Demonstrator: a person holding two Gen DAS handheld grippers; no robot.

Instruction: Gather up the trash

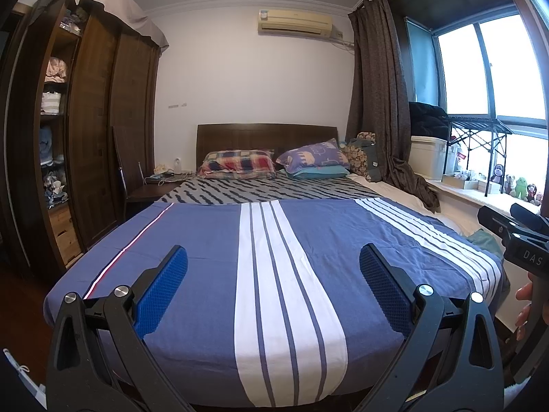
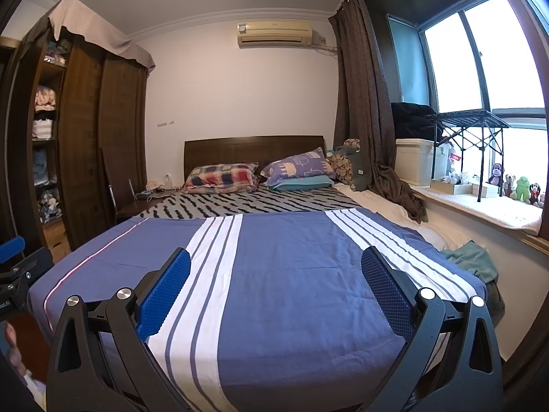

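Empty, spread fingers (image 1: 178, 267) — above blue bedspread (image 1: 206, 240)

bedspread (image 1: 192, 240): blue, with bands of white stripes and one thin red-and-white line near its left edge
sheet (image 1: 274, 189): grey with black wavy dashes
left pillow (image 1: 236, 163): red, navy and cream plaid
right pillow (image 1: 312, 156): purple with pale elephants
headboard (image 1: 264, 135): dark brown wood
curtain (image 1: 377, 96): dark brown
left gripper (image 1: 273, 267): black, blue textured pads
right gripper (image 2: 275, 269): black, blue pads
frog toy (image 2: 523, 187): green
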